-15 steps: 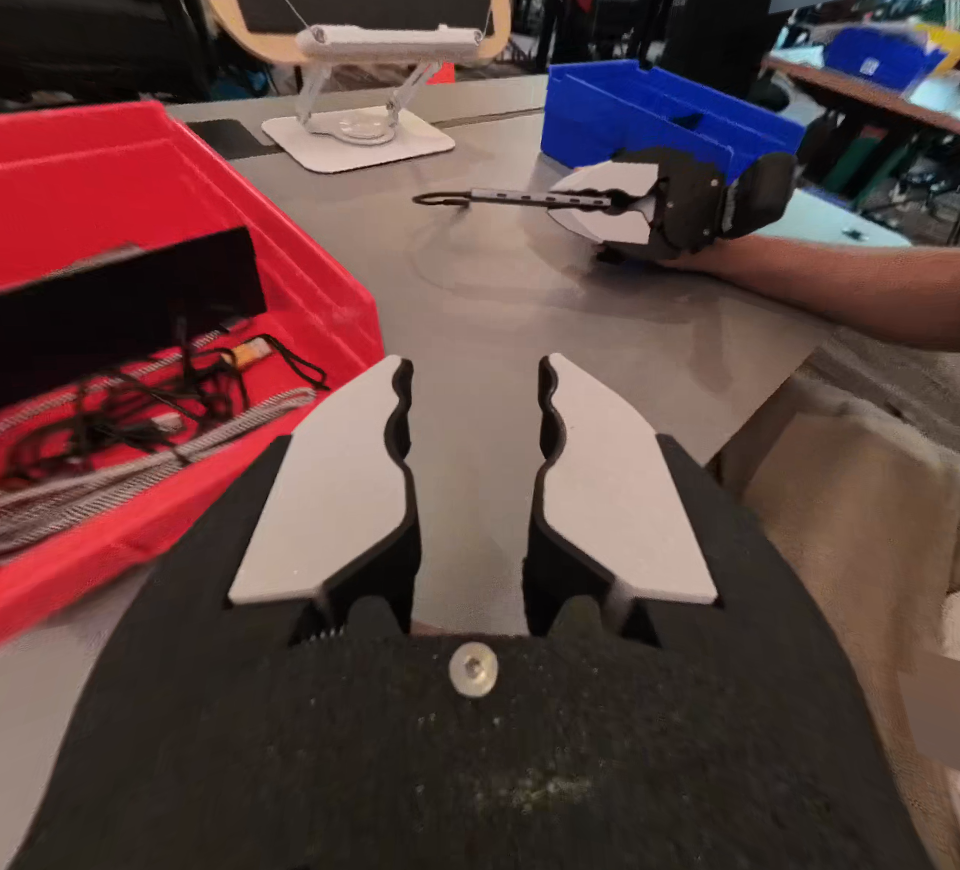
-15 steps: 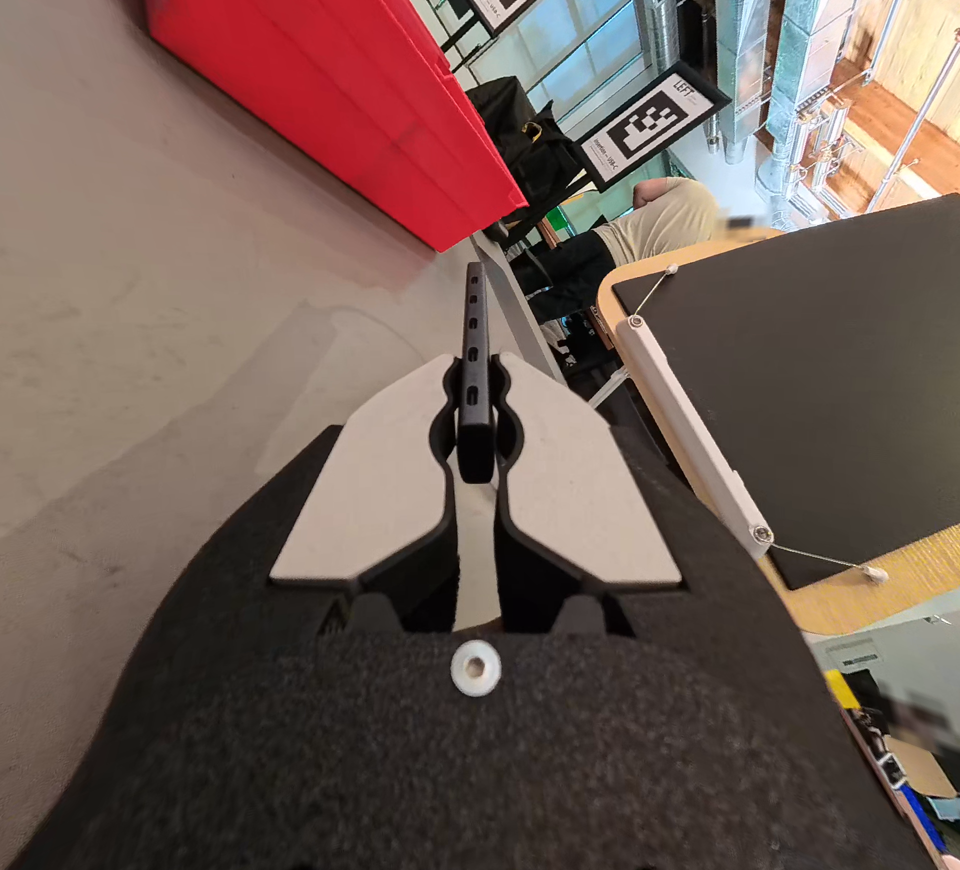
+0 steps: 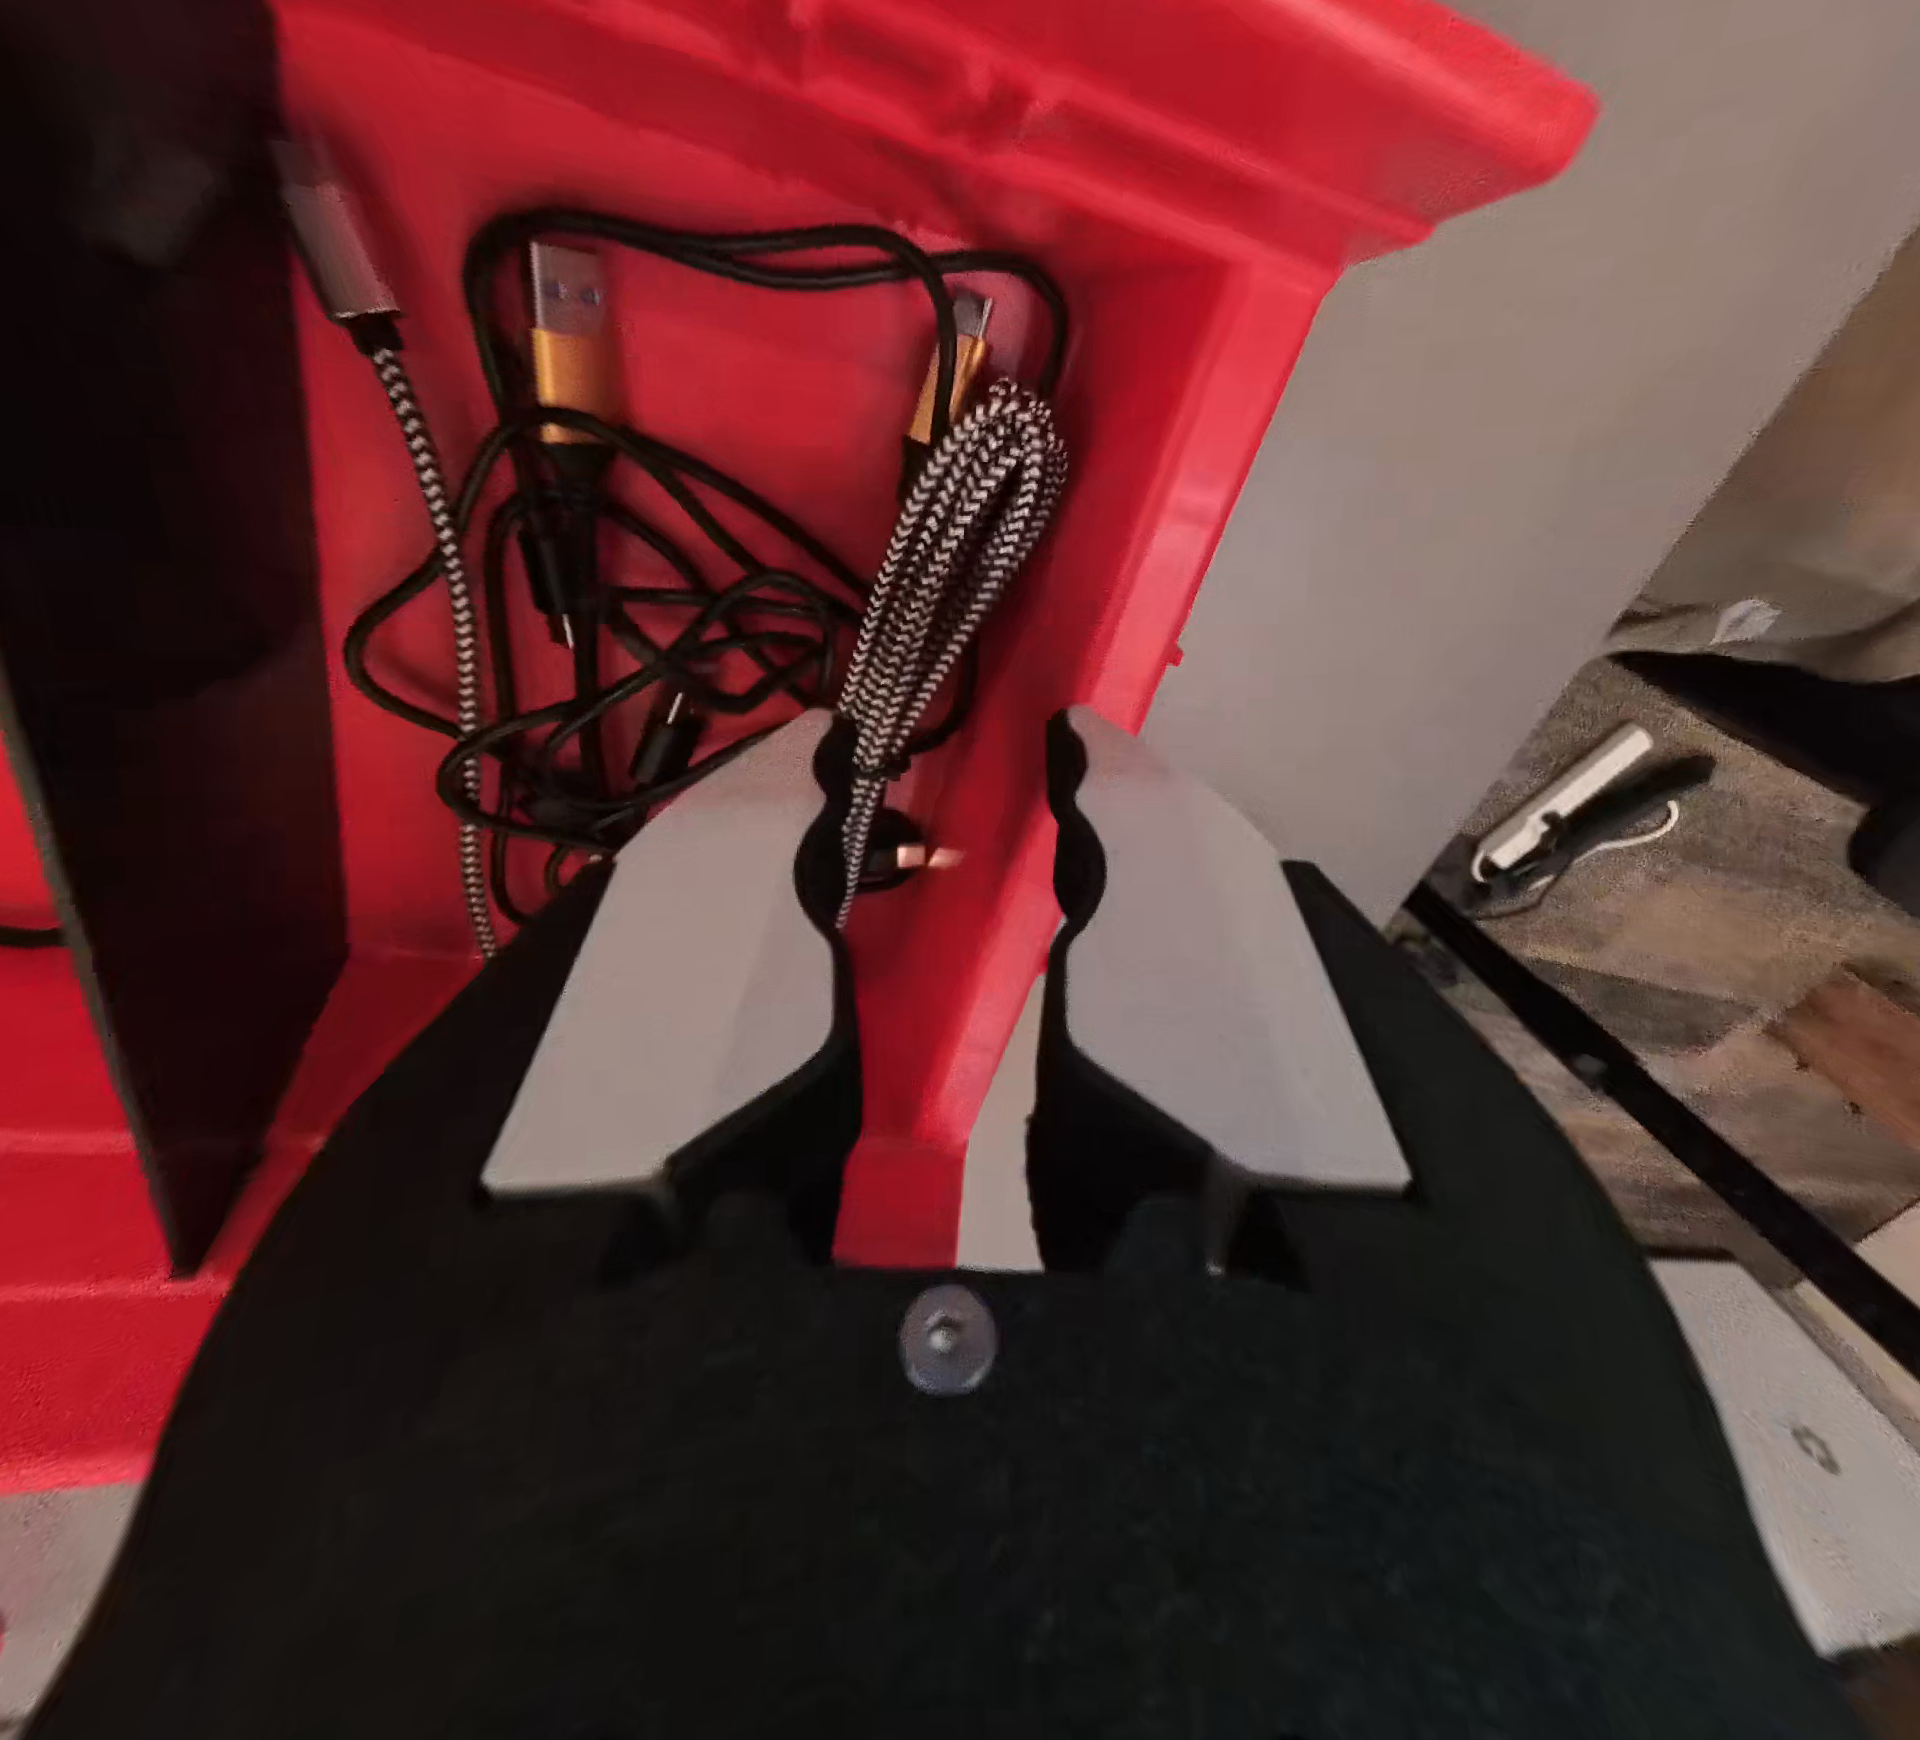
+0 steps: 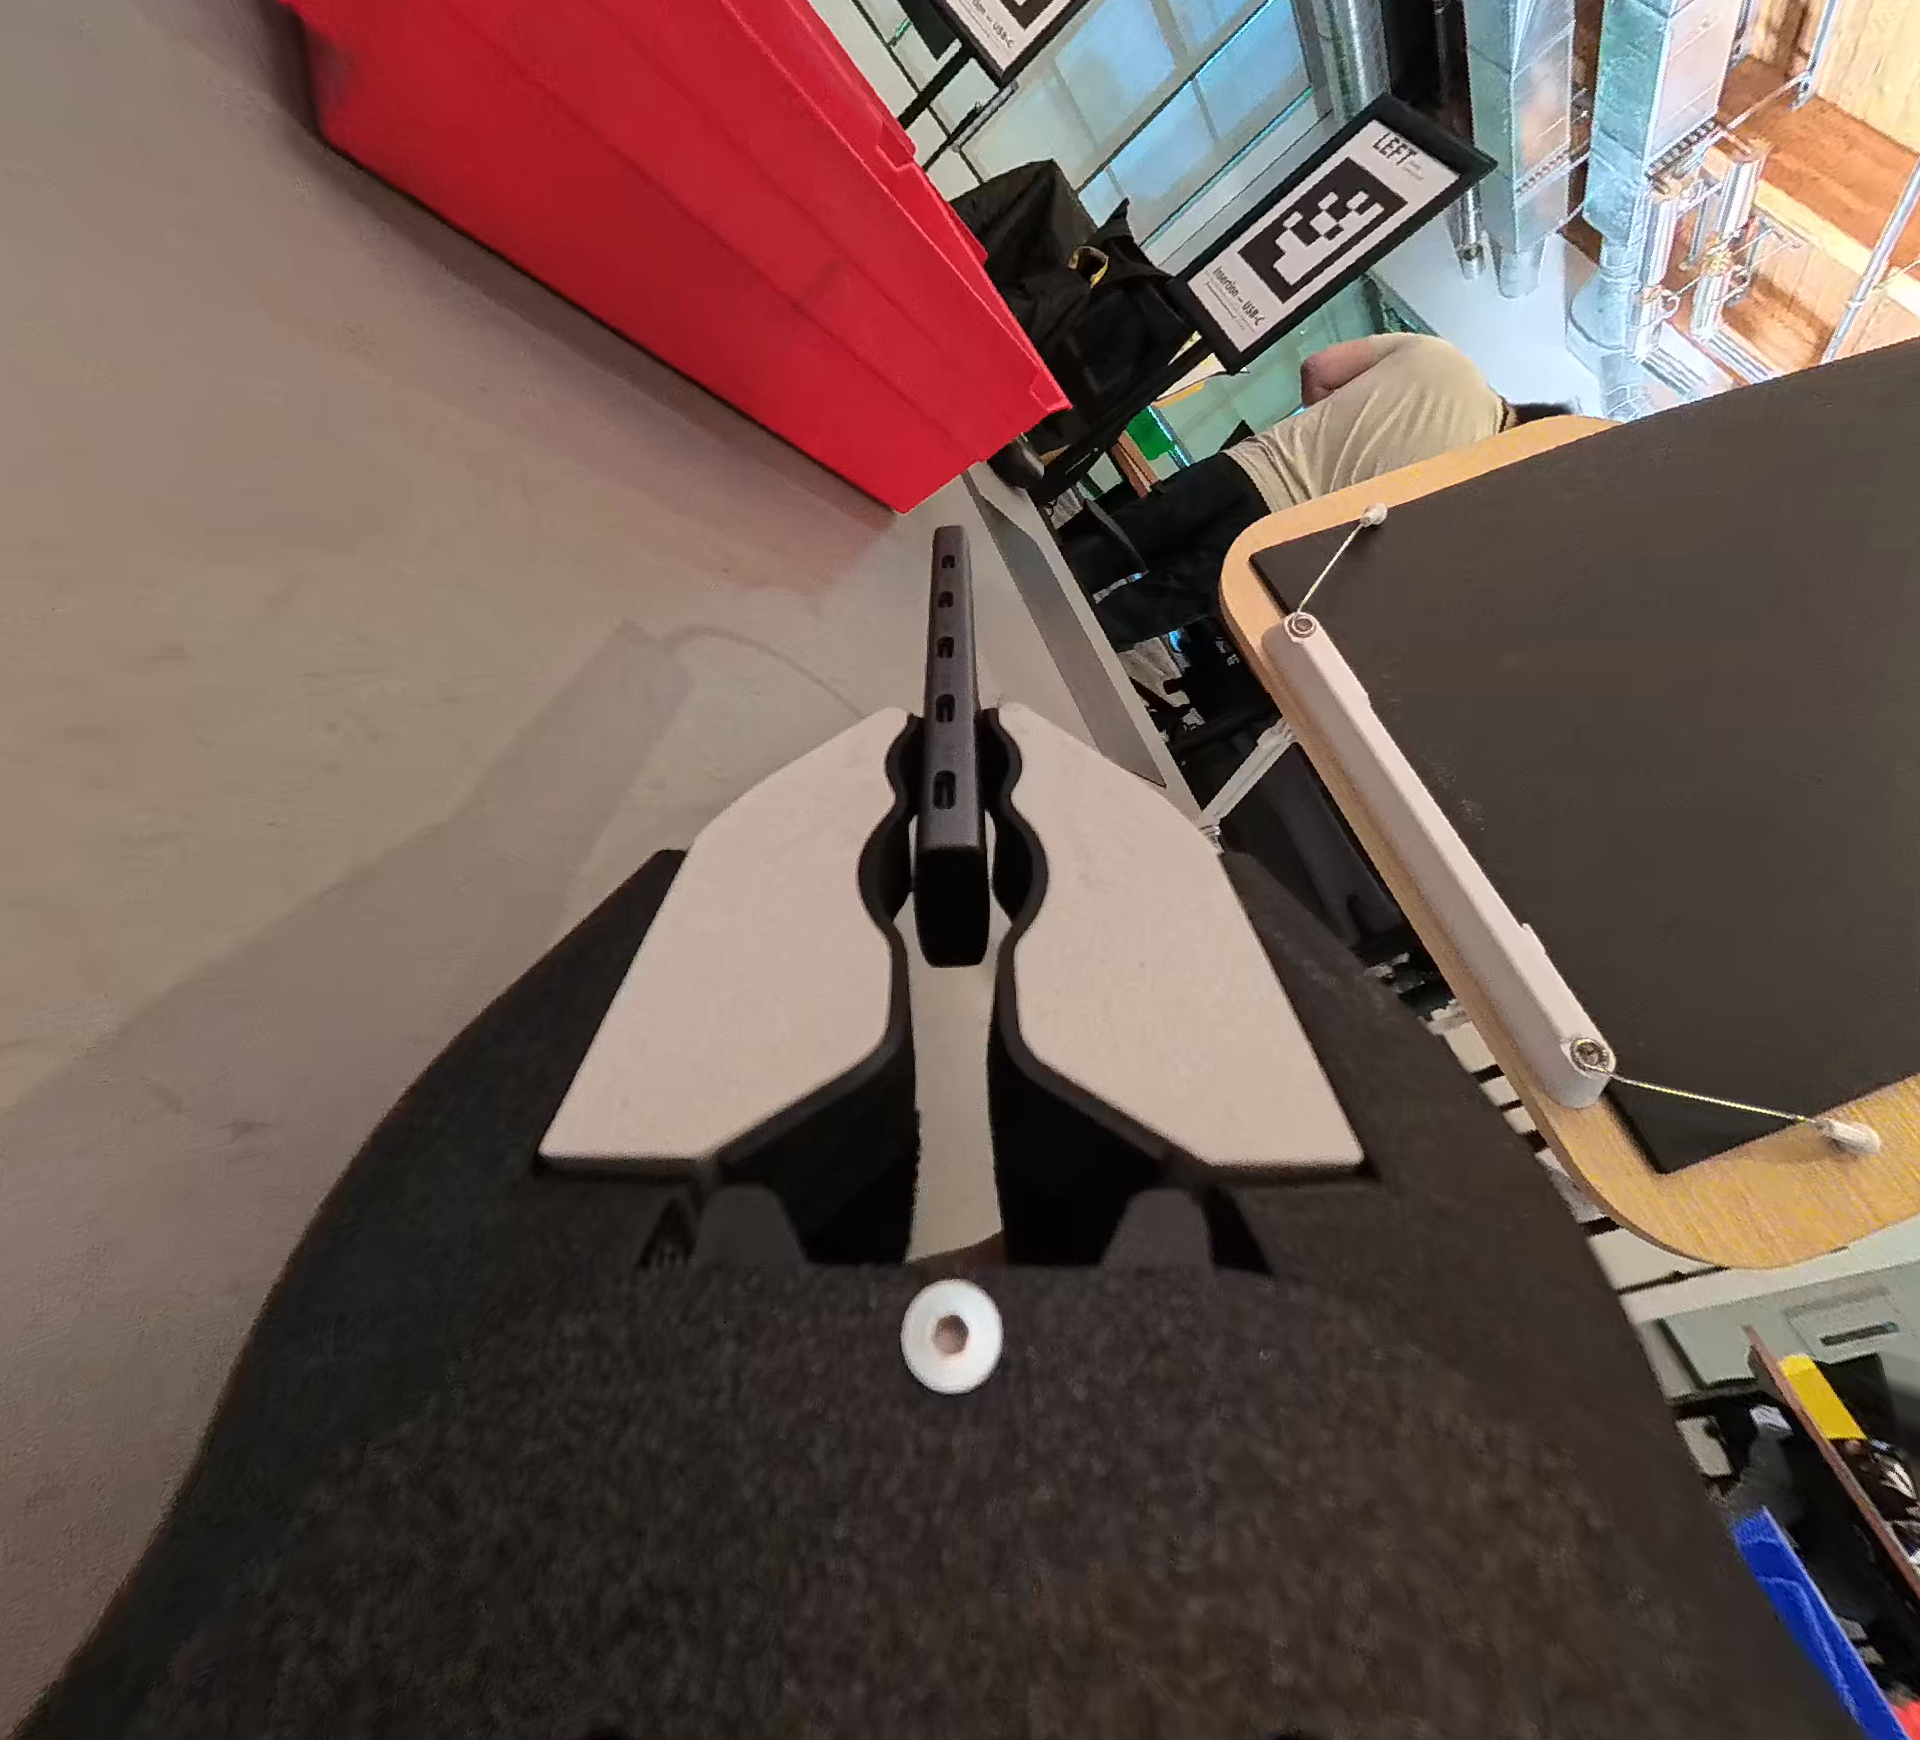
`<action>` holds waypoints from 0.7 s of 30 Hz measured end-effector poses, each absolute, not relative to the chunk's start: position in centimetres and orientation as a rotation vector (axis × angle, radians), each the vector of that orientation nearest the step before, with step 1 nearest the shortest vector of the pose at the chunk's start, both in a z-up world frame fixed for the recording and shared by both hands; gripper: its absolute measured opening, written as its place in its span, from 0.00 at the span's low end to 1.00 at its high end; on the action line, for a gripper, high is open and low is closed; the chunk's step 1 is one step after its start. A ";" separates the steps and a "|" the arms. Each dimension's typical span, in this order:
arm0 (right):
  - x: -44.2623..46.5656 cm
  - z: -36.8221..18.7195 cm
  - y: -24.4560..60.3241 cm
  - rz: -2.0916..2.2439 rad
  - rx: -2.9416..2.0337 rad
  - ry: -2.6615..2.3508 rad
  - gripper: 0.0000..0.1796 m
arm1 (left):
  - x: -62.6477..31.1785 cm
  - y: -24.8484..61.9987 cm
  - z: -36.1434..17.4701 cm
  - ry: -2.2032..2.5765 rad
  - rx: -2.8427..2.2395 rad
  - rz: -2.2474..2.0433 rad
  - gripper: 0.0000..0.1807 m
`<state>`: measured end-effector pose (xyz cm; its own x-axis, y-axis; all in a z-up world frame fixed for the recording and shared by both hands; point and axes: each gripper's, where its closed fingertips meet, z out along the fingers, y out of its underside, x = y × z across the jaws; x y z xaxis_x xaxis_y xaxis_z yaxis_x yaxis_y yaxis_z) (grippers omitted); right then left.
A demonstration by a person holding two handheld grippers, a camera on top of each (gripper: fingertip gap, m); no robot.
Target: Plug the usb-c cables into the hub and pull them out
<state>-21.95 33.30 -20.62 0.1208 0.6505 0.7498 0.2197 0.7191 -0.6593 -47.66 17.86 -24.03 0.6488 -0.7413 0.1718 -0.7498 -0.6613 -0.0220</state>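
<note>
My left gripper (image 3: pixel 940 734) is open and points down into the red bin (image 3: pixel 1195 163), just above a heap of cables. A folded black-and-white braided cable (image 3: pixel 961 537) lies between my fingers, against the inner edge of the left finger (image 3: pixel 707 942). Thin black cables with orange plugs (image 3: pixel 566 360) are tangled to its left. My right gripper (image 4: pixel 953 722) is shut on one end of the slim dark hub (image 4: pixel 951 610). The hub sticks out forward over the grey table (image 4: pixel 312 755), its row of ports facing the camera.
A black box (image 3: pixel 135 443) stands in the bin left of the cables. The table edge and floor (image 3: pixel 1662 963) are to the right of the bin. In the right wrist view the red bin (image 4: pixel 644 163) is ahead on the left and a black board on a stand (image 4: pixel 1662 755) on the right.
My left gripper has swung left from over the table and tipped down into the red bin above the cables, still open. My right gripper still holds the hub, nearly unmoved.
</note>
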 end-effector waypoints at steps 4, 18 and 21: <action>-21.9 -20.6 33.4 0.379 -0.777 -1.450 0.05 | -49.8 17.9 -26.7 -1.277 2.709 0.093 0.18; -21.8 -20.3 33.9 0.389 -0.801 -1.423 0.05 | -49.7 18.0 -21.3 -1.318 2.938 0.054 0.07; -21.7 -20.0 34.0 0.389 -0.803 -1.405 0.05 | -48.4 17.8 -18.5 -1.304 3.070 0.145 0.06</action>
